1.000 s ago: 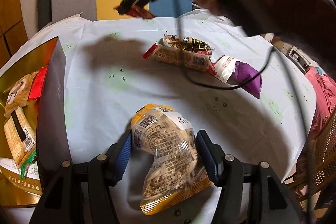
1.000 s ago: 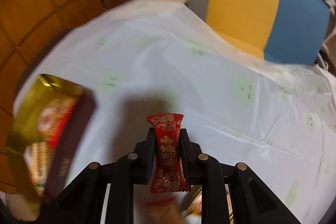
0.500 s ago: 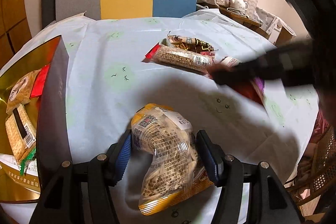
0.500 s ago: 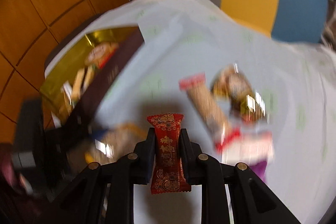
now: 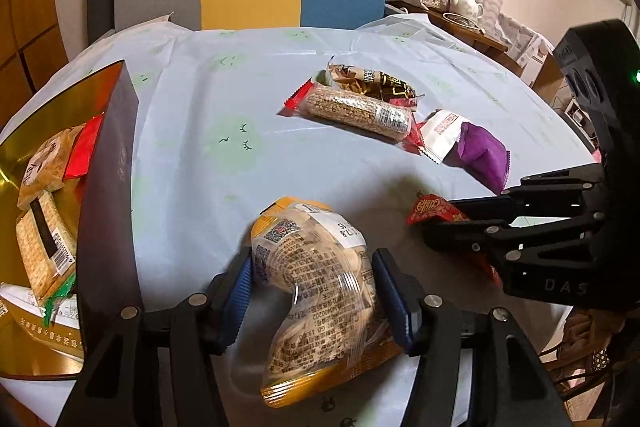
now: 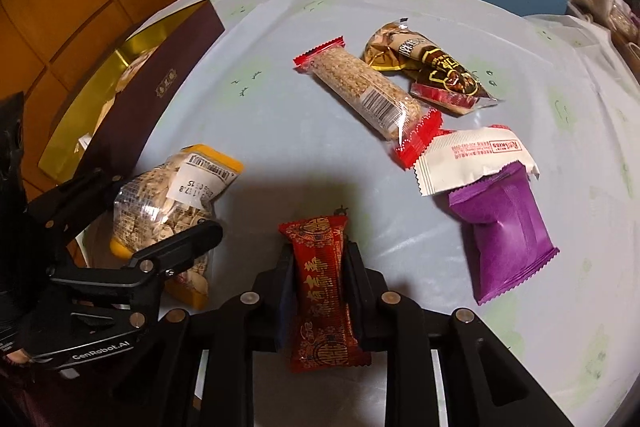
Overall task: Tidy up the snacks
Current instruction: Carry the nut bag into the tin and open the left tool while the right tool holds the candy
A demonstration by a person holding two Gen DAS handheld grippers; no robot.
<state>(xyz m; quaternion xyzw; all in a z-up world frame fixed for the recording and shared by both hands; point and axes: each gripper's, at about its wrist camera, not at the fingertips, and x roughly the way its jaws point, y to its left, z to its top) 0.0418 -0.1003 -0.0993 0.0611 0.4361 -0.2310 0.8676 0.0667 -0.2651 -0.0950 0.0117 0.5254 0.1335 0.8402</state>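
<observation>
1. The left gripper (image 5: 314, 293) has its jaws clamped on the clear nut bag (image 5: 316, 291), low over the table (image 5: 192, 155)
2. The right gripper (image 6: 318, 281) pinches the red candy (image 6: 322, 291) narrowly
3. Step in hand, I judge: carrying both to the gold box (image 5: 106, 187) at left; releasing inside comes next

Your left hand-held gripper (image 5: 316, 291) was black with silver screws and ribbed blue pads (image 5: 390, 297); your right hand-held gripper (image 6: 318, 281) matched, its pads darker.
</observation>
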